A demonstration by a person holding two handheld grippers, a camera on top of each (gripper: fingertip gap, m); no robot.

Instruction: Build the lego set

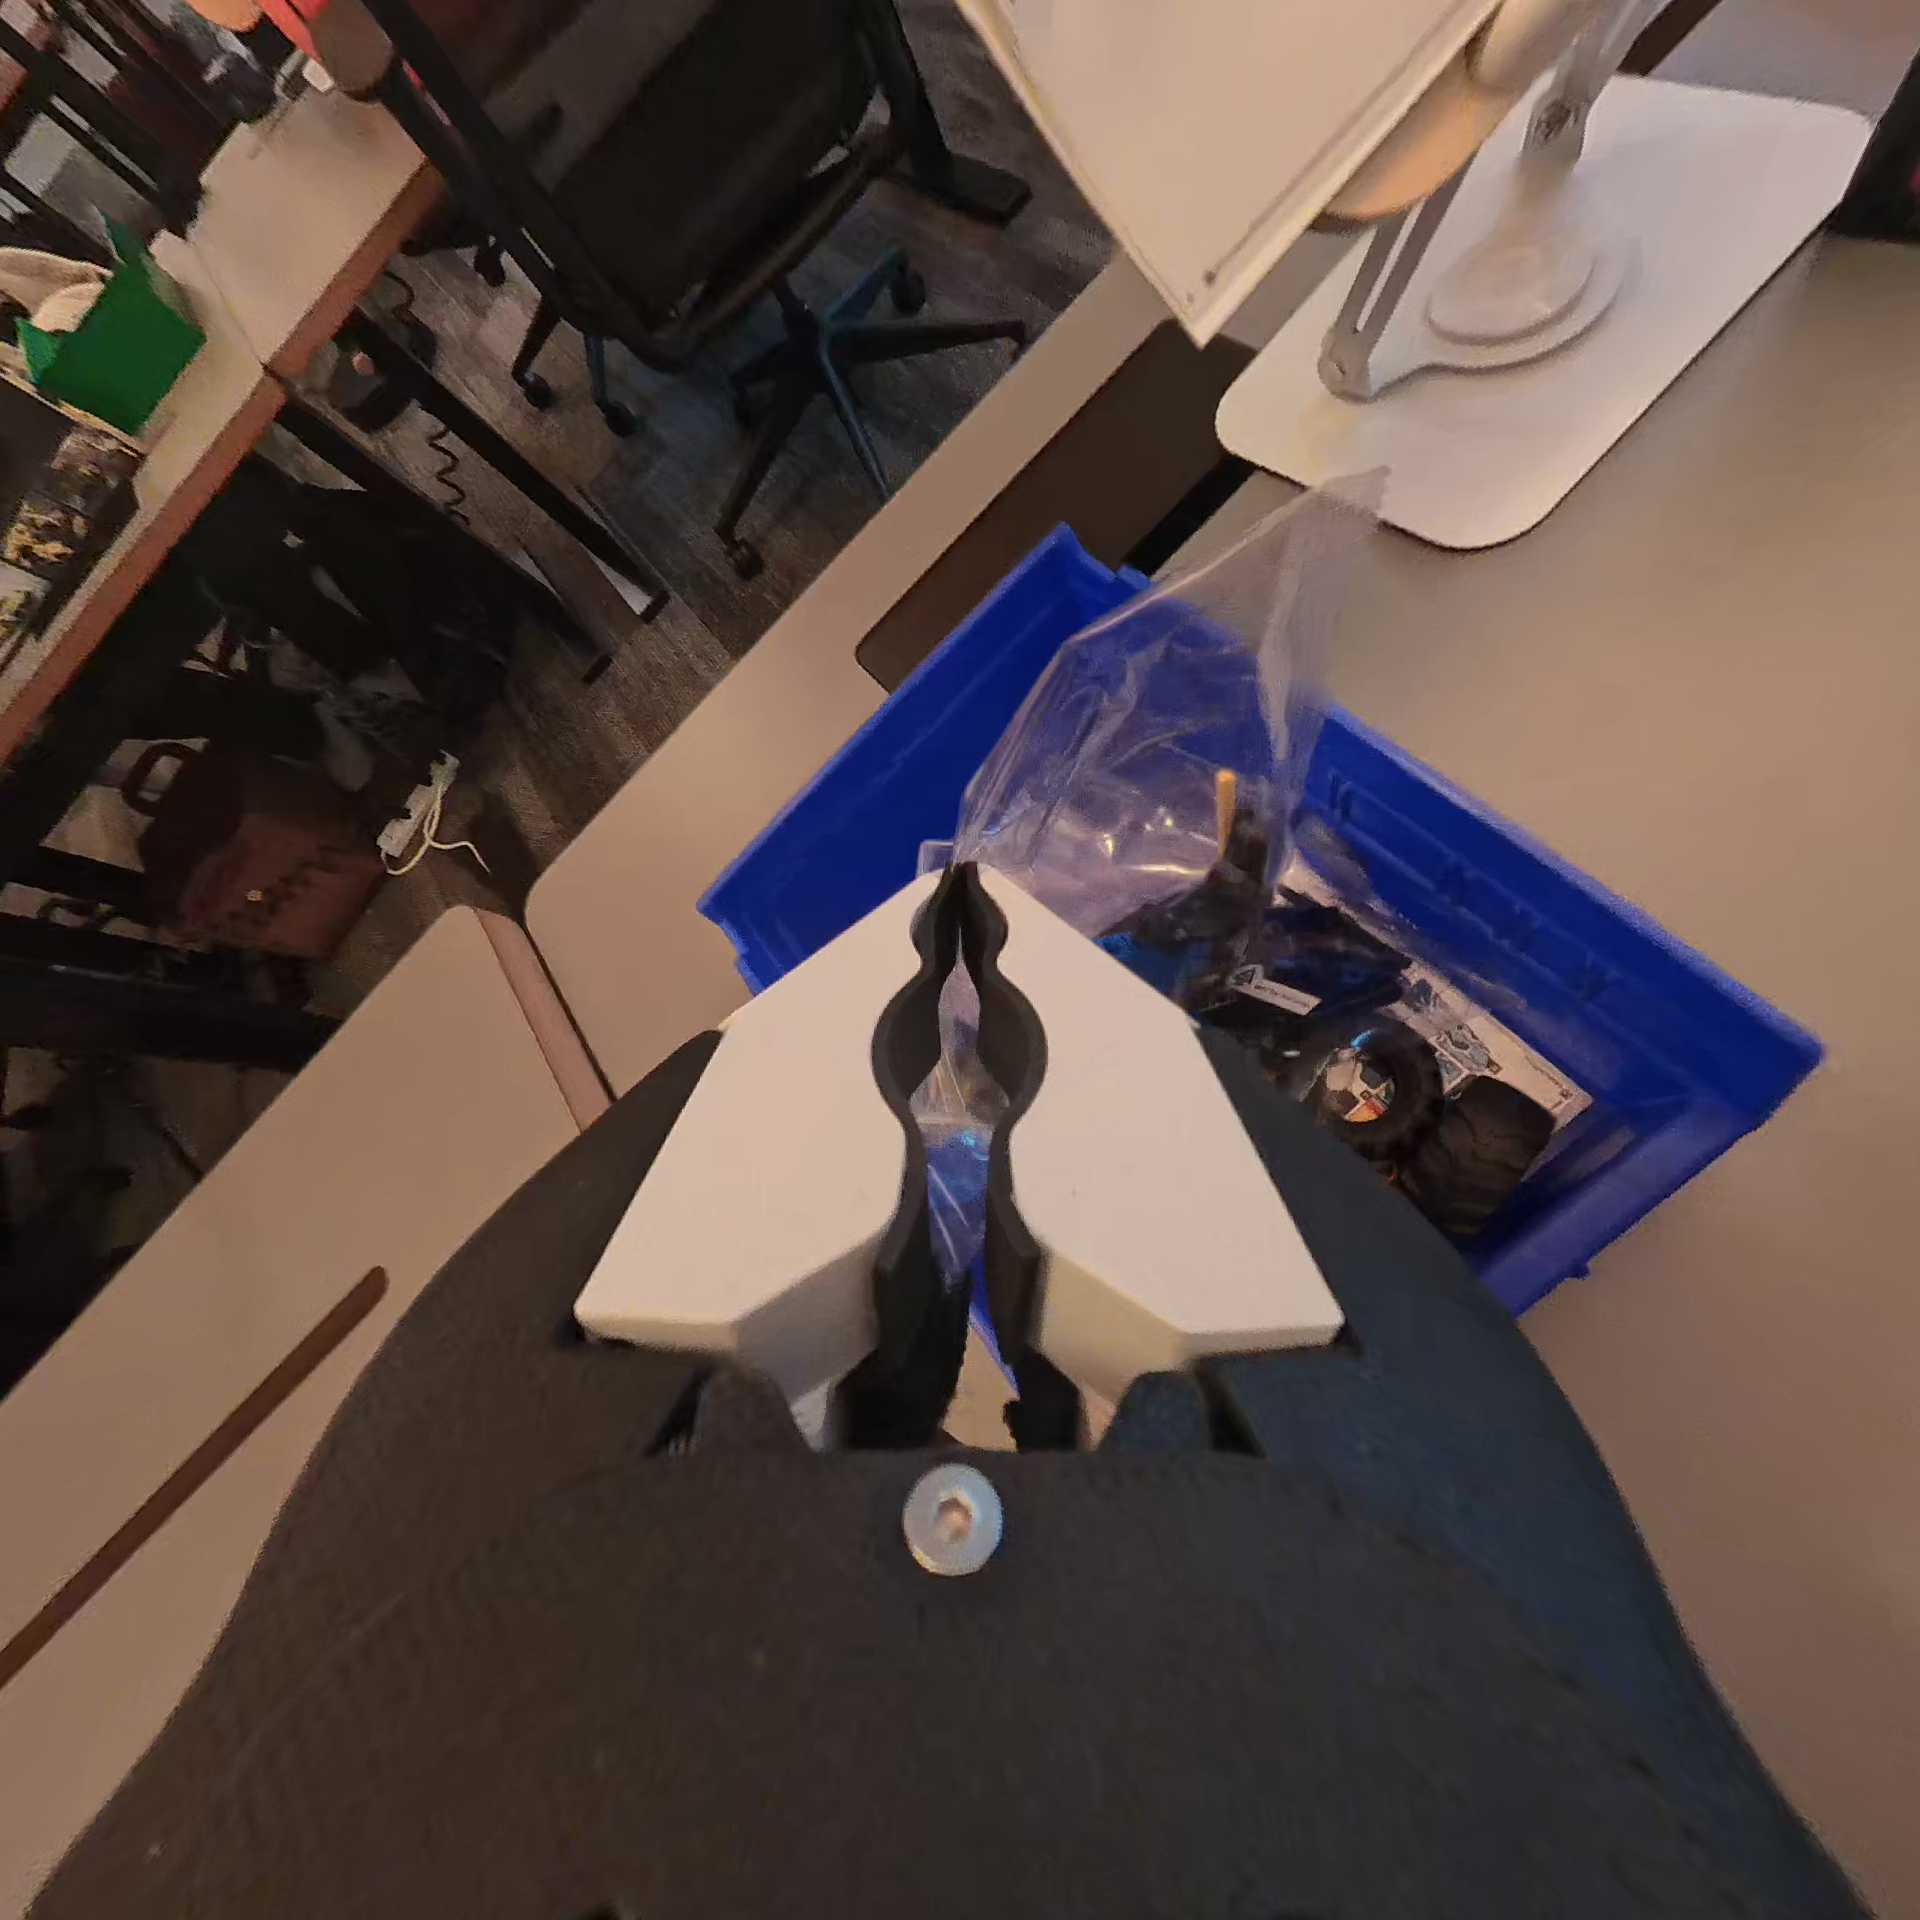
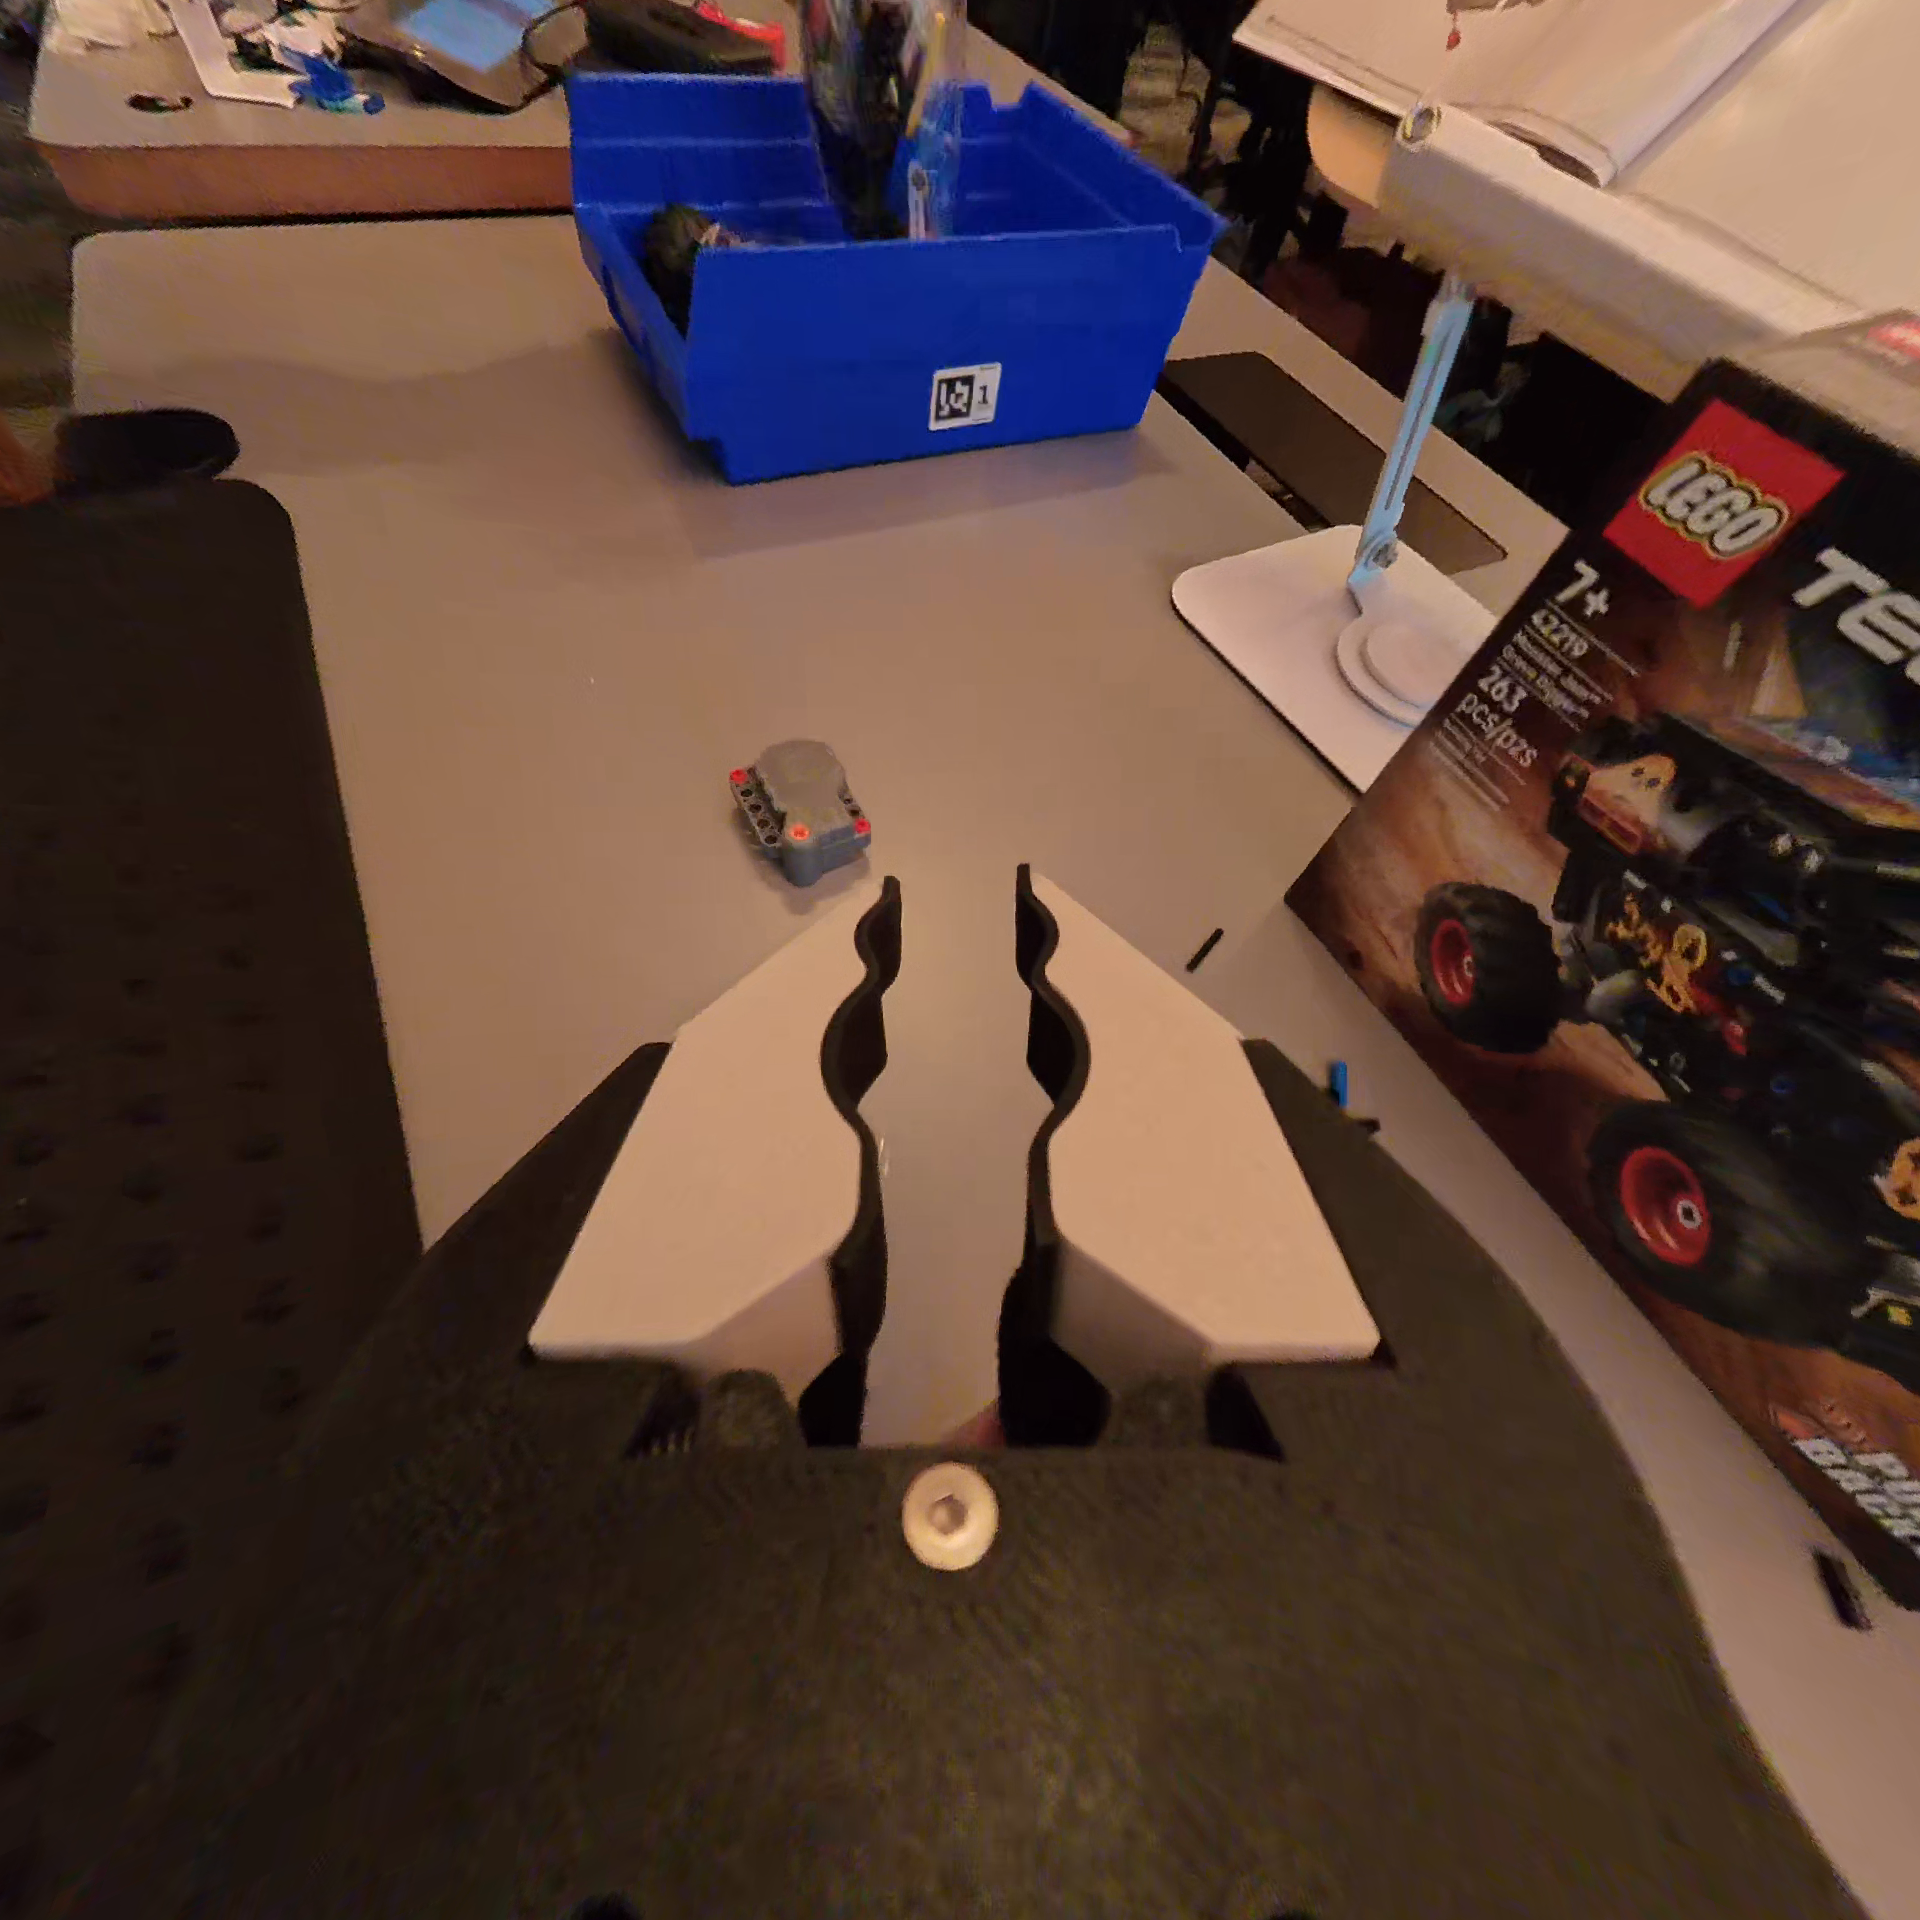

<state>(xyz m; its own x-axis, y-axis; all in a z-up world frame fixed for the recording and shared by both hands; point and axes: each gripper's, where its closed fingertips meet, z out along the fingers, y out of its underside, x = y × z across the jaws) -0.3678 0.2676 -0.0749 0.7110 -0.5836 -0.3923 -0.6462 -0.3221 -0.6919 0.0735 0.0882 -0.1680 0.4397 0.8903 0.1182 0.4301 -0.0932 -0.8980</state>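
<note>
The left gripper is pinched together on a clear bag, its black pads closed on the plastic, which also shows in the gap farther back between the fingers. The bag rises out of a blue bin that sits on the grey table close to its far edge. Inside the bin lie black tyres, blue and black parts and a printed sheet, partly seen through the bag. Beside the bin stands a white stand on a flat base, carrying a white board above it.

The right gripper hangs over the middle of the table with its fingers apart and nothing between them. Just ahead of its left finger lies a small grey motor block with red pins. In this view the bin sits toward the far edge, with a white square sticker on its near wall and the bag standing up out of it. A set box showing a monster truck leans along the right edge, next to the stand's base. A short black pin and a blue pin lie on the table near the box. A black mat with holes covers the left edge.
</note>
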